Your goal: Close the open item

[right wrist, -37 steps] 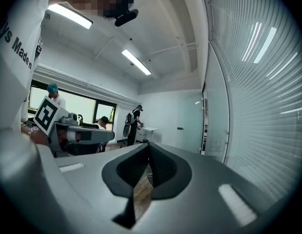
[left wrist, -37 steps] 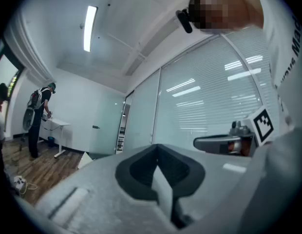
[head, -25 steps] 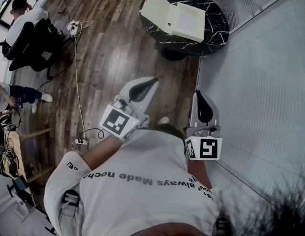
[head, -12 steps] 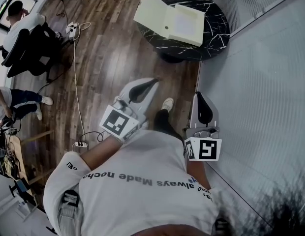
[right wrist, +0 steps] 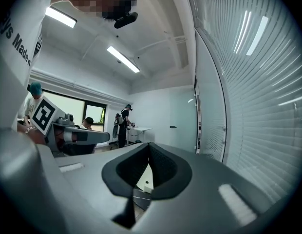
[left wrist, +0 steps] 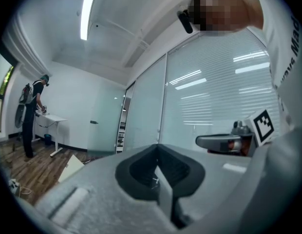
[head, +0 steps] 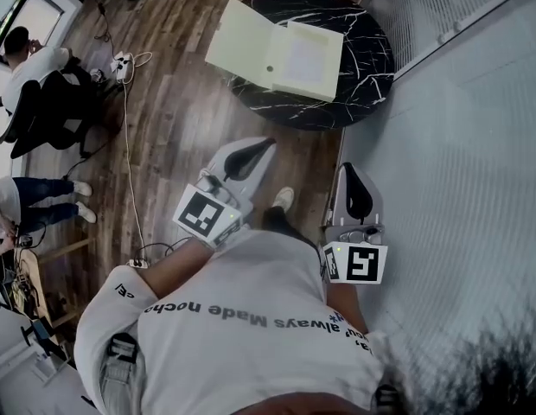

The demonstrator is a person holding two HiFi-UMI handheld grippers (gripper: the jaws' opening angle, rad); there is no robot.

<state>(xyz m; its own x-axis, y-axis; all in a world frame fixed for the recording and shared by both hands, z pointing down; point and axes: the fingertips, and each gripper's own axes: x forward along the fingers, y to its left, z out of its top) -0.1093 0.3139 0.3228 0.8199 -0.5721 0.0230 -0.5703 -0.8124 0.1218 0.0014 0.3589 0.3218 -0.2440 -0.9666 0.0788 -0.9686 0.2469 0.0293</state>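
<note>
Presently I list the following. Item one: an open box, pale, flat and square, lying on a round black table veined in white, at the top of the head view. Its lid is thrown back to the left and overhangs the table's edge, and its tray sits fully on the tabletop. Item two: the left gripper, held over the wooden floor well short of the table and pointing toward it, with its marker cube at the near end. In its own view the jaws are clenched together, tips meeting along one seam, with nothing between them. Item three: the right gripper, beside the left one and apart from it, close to the glass wall with blinds. I read its jaws as likewise pressed together and empty, and a pale patch and part of the dark table show through the gap below the tips. Item four: a white shoe on the floor between the two grippers. Item five: a power strip with a cable trailing down the boards. Item six: a seated person at the far left.
</note>
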